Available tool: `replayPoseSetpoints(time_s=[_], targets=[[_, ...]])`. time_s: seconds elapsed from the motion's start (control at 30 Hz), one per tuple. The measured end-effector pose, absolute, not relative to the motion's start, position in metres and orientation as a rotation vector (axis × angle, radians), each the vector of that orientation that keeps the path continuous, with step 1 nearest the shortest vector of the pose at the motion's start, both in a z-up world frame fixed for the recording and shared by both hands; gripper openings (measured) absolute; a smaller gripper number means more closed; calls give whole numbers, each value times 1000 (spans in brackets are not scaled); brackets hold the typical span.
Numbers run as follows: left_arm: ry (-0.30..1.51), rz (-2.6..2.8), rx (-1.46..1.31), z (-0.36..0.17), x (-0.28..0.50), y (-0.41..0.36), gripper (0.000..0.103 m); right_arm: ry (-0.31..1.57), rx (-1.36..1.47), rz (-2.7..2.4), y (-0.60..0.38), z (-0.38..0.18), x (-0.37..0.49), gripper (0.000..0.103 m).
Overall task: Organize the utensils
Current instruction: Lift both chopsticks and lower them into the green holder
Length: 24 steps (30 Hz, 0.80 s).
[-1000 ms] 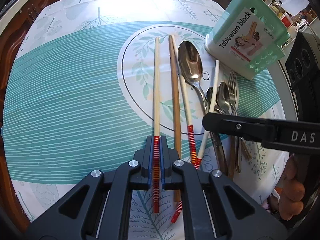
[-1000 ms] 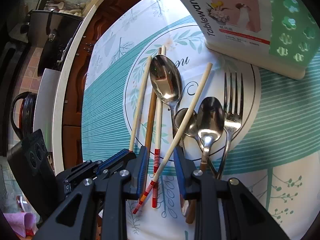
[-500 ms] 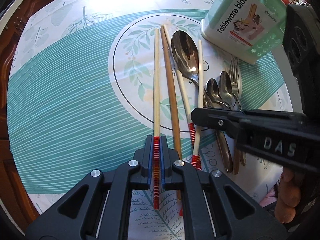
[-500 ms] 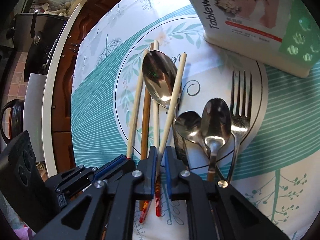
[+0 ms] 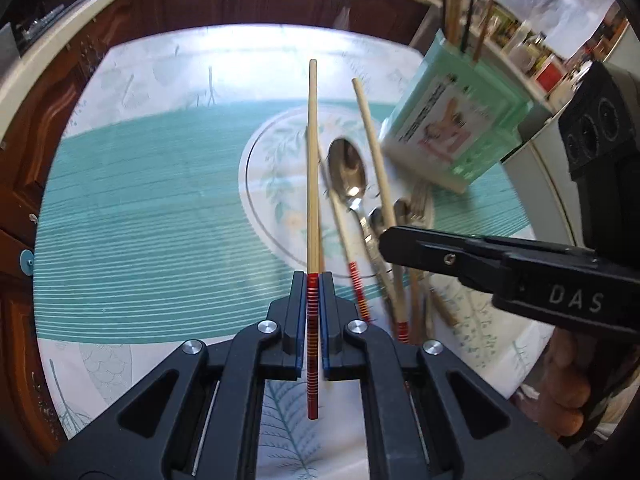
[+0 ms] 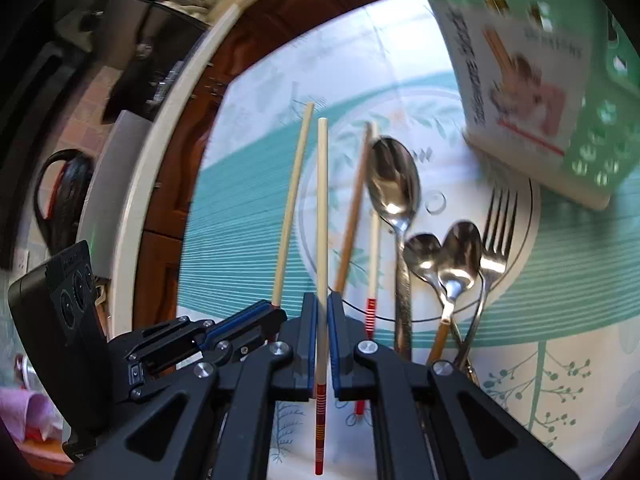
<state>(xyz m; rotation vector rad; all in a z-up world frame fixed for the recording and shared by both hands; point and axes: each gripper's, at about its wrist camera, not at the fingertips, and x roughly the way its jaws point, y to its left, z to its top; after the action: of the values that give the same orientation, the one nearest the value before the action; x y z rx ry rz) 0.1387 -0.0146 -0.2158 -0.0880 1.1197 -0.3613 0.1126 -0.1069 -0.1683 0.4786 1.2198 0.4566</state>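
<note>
Both sets of fingers clamped on one chopstick [image 5: 313, 168] each [image 6: 322, 216], long axes straight ahead, lifted off the bench, with the holder [image 5: 460, 120] ahead-right, nearer the right gripper [image 6: 322, 344].

The surface [image 5: 140, 220], under a teal leaf-print cloth [image 6: 248, 248], carries spoons [image 6: 394, 184], a fork [image 6: 498, 236], chopsticks [image 6: 373, 248] and a green holder [image 5: 460, 128].

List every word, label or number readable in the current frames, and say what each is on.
"DAS": white letters on the side of the right gripper, left wrist view.
Label on the green utensil holder: print and picture too blurred to read in either view.
Nothing else carries legible text.
</note>
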Motion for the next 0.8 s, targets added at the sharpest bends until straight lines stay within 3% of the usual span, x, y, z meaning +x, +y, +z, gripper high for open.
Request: replayPoseSetpoints(time_s=[0.4, 0.8], targets=[[848, -391, -153, -116, 115, -26, 3, 914, 325, 505, -127, -83, 83, 5], [686, -408, -143, -16, 141, -79, 3, 624, 208, 365, -188, 9, 89, 5]])
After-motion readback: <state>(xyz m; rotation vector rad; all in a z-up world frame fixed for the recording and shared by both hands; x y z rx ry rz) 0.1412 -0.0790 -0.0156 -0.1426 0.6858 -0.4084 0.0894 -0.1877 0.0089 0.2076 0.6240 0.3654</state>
